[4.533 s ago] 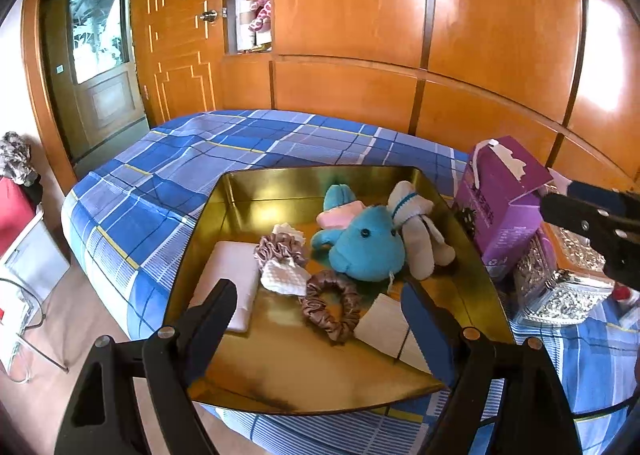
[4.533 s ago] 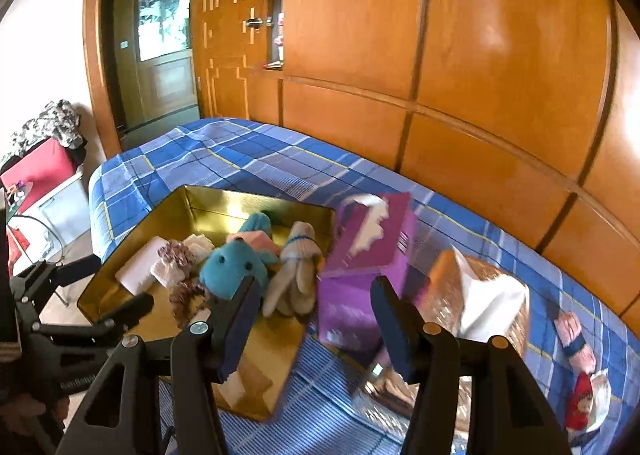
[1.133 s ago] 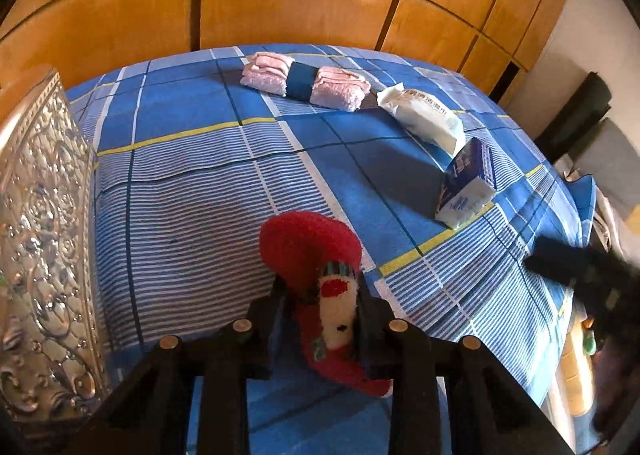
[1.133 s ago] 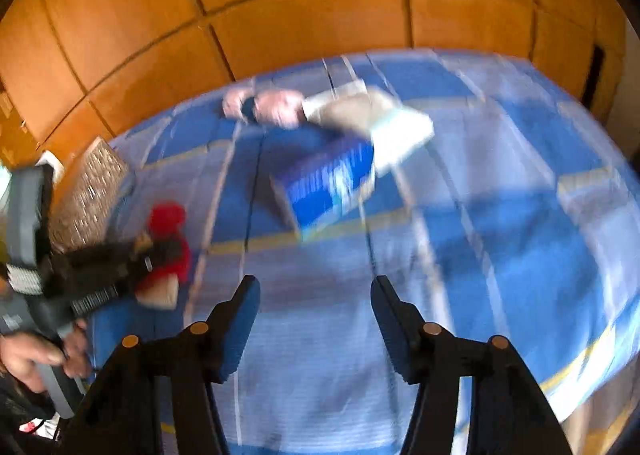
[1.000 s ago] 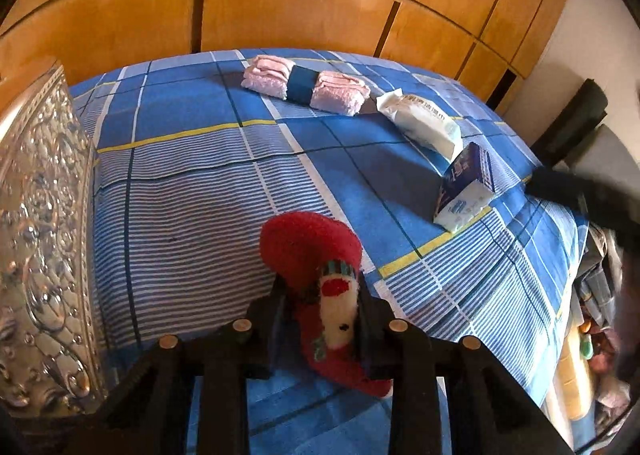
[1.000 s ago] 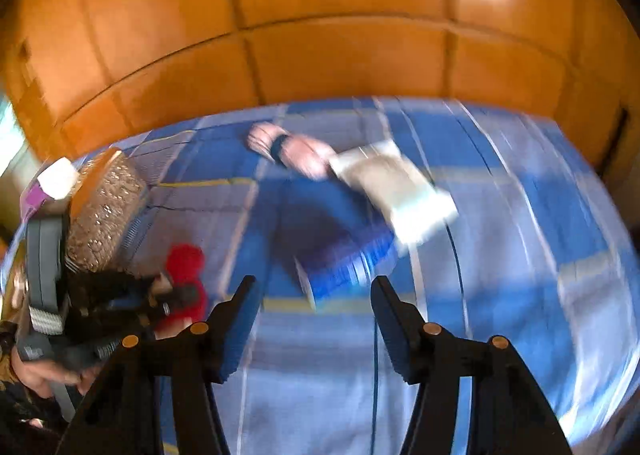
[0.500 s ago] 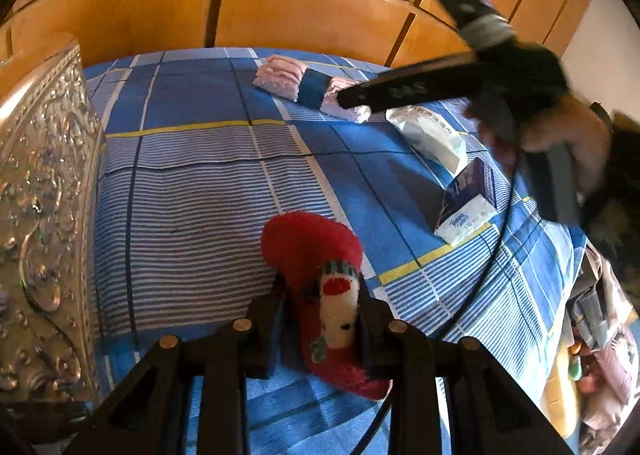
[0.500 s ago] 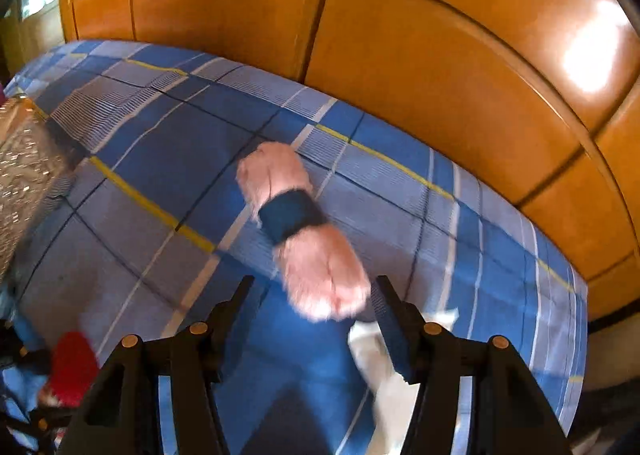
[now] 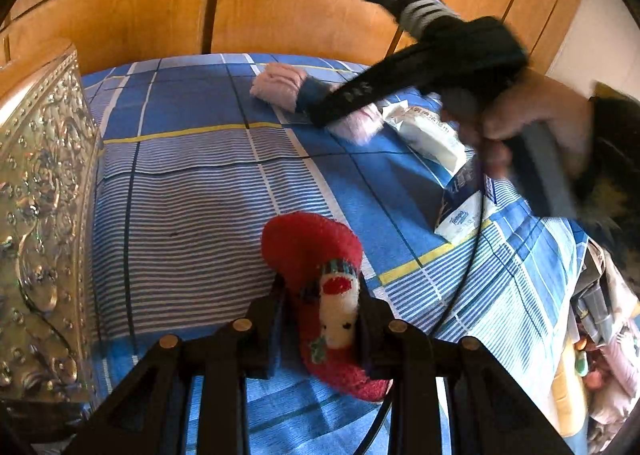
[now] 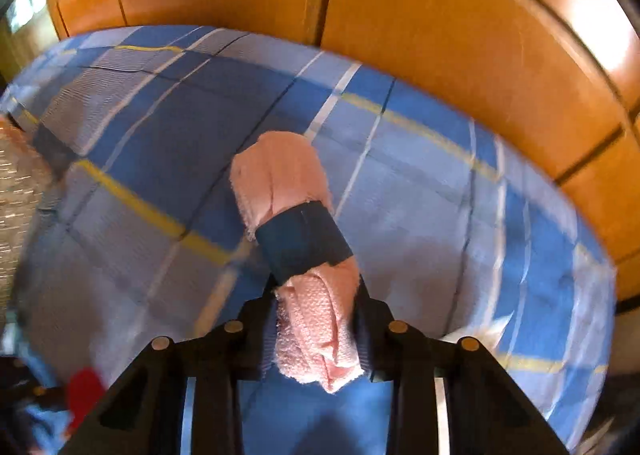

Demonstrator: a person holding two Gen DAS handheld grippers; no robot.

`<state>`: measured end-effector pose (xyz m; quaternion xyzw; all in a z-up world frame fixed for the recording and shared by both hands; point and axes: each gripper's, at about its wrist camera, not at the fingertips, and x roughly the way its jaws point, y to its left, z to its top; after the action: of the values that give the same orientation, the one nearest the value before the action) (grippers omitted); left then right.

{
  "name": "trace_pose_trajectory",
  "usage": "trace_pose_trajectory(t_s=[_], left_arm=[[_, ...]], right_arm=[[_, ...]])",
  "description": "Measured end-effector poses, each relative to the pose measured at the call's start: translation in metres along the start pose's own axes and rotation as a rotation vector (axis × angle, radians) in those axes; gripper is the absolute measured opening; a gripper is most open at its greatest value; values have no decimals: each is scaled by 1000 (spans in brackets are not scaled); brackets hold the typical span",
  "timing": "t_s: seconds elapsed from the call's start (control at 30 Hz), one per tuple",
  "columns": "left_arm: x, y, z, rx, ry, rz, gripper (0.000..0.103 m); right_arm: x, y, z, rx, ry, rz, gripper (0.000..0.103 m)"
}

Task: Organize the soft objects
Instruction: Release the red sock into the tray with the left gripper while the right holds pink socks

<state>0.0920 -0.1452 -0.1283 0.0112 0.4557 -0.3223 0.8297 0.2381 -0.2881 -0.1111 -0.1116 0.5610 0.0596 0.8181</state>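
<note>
At the left edge of the left wrist view stands an embossed silver box (image 9: pixel 36 223) on the blue plaid bedspread (image 9: pixel 192 191). Low in the centre, the left gripper (image 9: pixel 320 319) is clamped on a red snowman sock (image 9: pixel 316 255). Upper right, the right gripper (image 10: pixel 316 315) reaches the pink rolled towel (image 10: pixel 288 191); its jaws are closing, pads pressing the towel's near end.
</note>
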Motion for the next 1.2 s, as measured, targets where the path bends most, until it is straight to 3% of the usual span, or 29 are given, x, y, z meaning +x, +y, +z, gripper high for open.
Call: trace_pose_trajectory(t_s=[0.13,0.27,0.47,0.63,0.73,0.93,1.2], left_arm=[[-1,-1,-1,5,-5,3,30],[-2,-2,-2,10,-7,7,29],[-7,-2,2,2,34,25,24],[-21,-11,4,42,42,82,21],[-32,-15,10,45,32,96,21],[-47,-16,42,23,20,122,21],[-61,-2,134,-28,-16,154,21]], right_arm=[[-11,11,-29,83,81,85,32],[-21,11,-62,210,94,131,33],[-28,24,-97,265,41,73,33],[-31,44,-110,240,-5,-15,33],[-29,38,-108,264,-27,-15,33],[-37,27,-118,292,-64,4,33],[-38,33,-119,297,-71,-29,33]])
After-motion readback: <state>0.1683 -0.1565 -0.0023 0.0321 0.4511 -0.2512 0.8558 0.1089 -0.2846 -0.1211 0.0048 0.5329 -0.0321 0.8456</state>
